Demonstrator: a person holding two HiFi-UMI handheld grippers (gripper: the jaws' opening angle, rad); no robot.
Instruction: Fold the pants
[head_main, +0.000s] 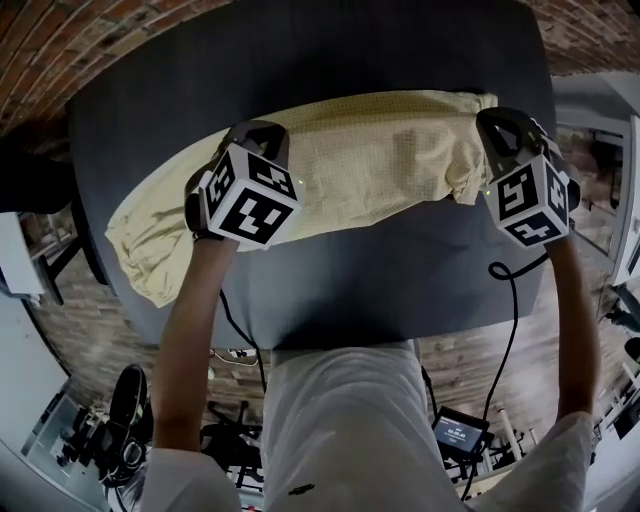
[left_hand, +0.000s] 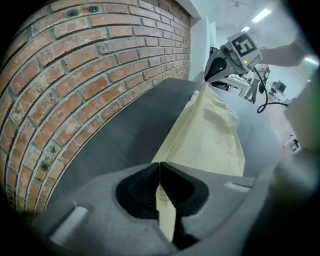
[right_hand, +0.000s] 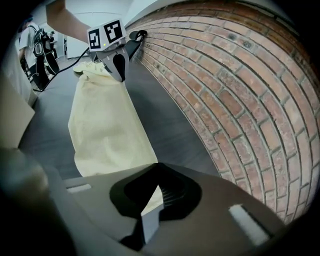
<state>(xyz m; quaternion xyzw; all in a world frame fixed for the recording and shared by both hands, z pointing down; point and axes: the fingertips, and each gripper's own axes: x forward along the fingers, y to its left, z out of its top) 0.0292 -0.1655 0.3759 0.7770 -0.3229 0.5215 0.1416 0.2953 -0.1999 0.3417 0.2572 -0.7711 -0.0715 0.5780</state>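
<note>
Crosswise on the counter (head_main: 400, 270) lie the pants (head_main: 380, 160), long axis running from hand to hand. The left tongs (head_main: 262, 135) are clamped on the far edge near its middle, and the right tongs (head_main: 500, 130) on the right end. No brand or readable writing shows, only square markers.

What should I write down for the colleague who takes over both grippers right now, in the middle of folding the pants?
Left gripper: shut on the pants, pinching an edge around the middle of their length.
Right gripper: shut on the pants, at their end on the person's right.
Pants: one long band across the dark table, beside the brick wall. Their left end reaches the table's rim.
Done: both grips are set.
Left: the band is not yet folded end to end. Probably carry the held edge over, lay it flat, then release.
</note>
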